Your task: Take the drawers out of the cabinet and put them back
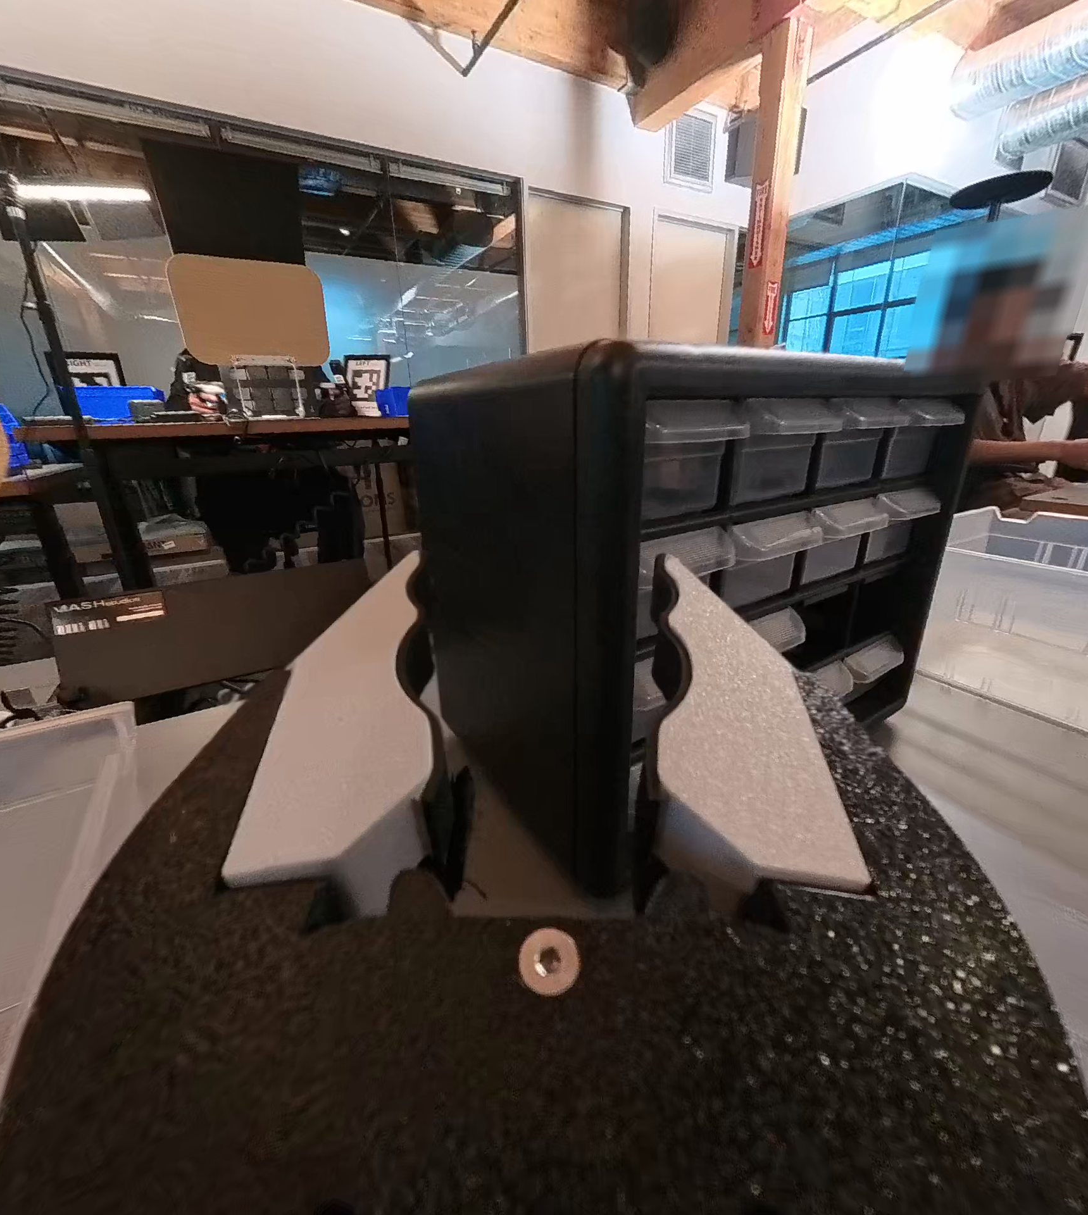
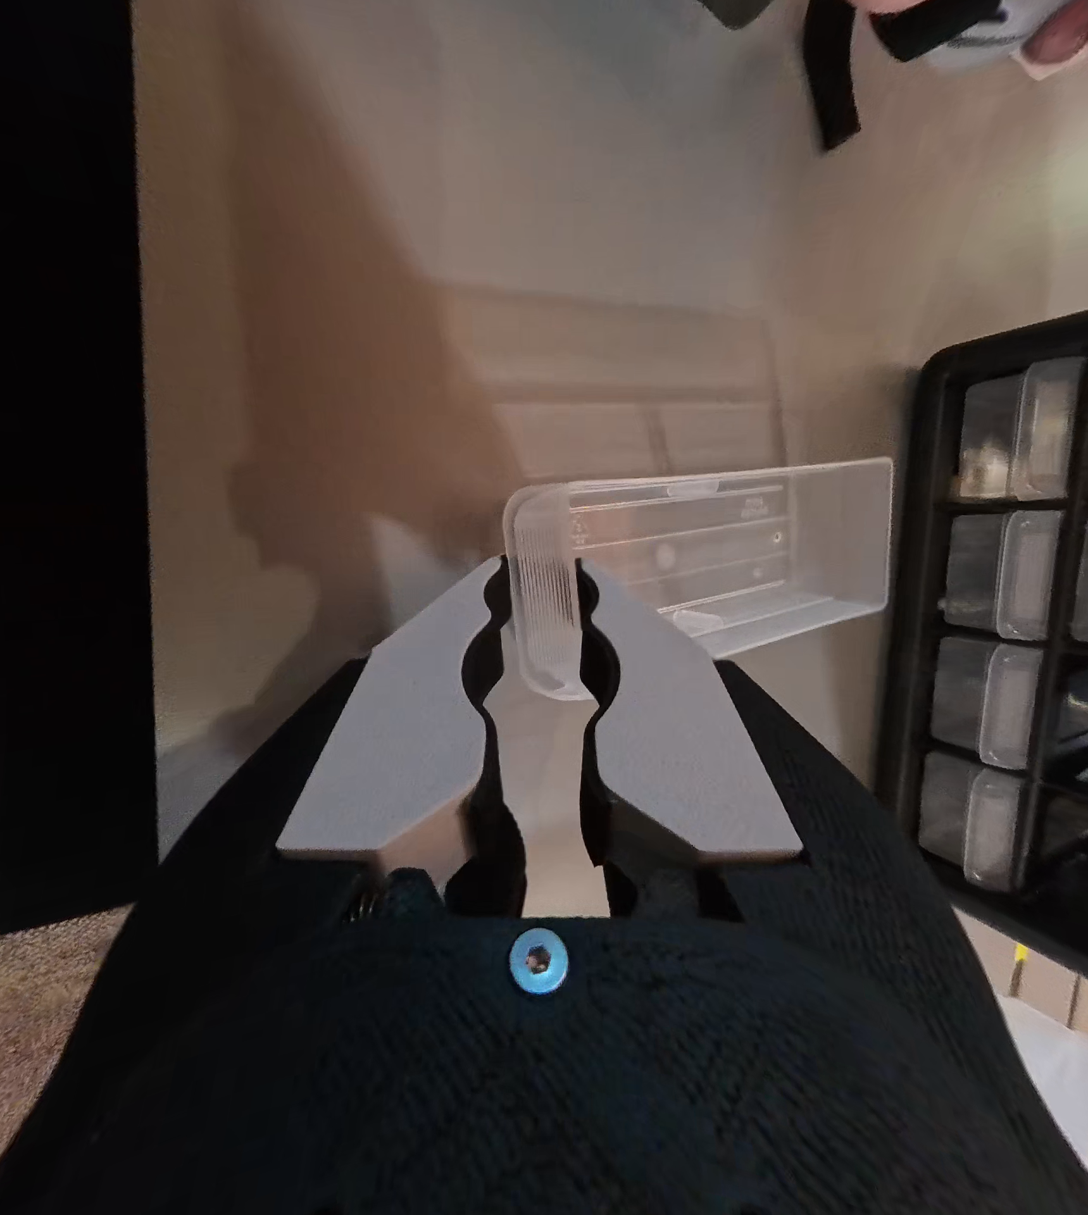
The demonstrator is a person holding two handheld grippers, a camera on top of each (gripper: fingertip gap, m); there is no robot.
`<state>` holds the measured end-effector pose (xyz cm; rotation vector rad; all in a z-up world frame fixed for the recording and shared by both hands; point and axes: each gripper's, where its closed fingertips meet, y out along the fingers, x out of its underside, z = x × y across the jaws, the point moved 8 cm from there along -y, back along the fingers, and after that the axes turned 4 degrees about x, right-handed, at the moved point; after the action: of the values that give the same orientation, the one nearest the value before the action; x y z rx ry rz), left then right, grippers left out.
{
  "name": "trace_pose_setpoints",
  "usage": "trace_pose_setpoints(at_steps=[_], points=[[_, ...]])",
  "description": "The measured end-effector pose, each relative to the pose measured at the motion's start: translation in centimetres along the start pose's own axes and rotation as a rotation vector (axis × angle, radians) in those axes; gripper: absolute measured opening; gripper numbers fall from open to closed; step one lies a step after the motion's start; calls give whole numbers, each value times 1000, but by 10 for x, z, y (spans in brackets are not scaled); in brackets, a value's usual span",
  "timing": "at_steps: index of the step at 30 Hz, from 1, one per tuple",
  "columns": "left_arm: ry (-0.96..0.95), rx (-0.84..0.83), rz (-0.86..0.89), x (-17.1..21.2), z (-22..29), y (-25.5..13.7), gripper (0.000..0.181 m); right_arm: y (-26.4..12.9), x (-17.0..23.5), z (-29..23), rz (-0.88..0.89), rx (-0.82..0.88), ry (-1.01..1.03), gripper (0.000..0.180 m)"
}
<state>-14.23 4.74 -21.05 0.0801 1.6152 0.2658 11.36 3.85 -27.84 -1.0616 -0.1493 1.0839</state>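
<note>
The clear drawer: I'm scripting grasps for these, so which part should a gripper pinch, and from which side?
Pinch the ribbed front tab of the clear drawer, coming from its front end with one finger on each face. The tab is thin and juts out; the body looks too wide. The right gripper grips it this way.

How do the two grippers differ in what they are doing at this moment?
The left gripper straddles the black cabinet at its corner edge, jaws spread wide; the right gripper is shut narrow on the ribbed handle of a clear drawer. The left one's load stands on the table; the right one's drawer is out of the cabinet, held beside it. Both have grey fingers on black bodies.
</note>
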Motion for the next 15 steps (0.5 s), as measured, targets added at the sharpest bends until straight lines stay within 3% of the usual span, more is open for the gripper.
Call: trace_pose_setpoints(at_steps=[1, 9, 15], points=[[18, -16, 11, -2, 0, -1, 66, -1, 1, 1, -7, 7, -1, 16], [109, 2, -9, -6, 15, 2, 48, -29, 16, 35, 1, 154, 33, 16], [87, 27, -58, 4, 16, 6, 32, -33, 31, 66, -5, 138, 61, 16]])
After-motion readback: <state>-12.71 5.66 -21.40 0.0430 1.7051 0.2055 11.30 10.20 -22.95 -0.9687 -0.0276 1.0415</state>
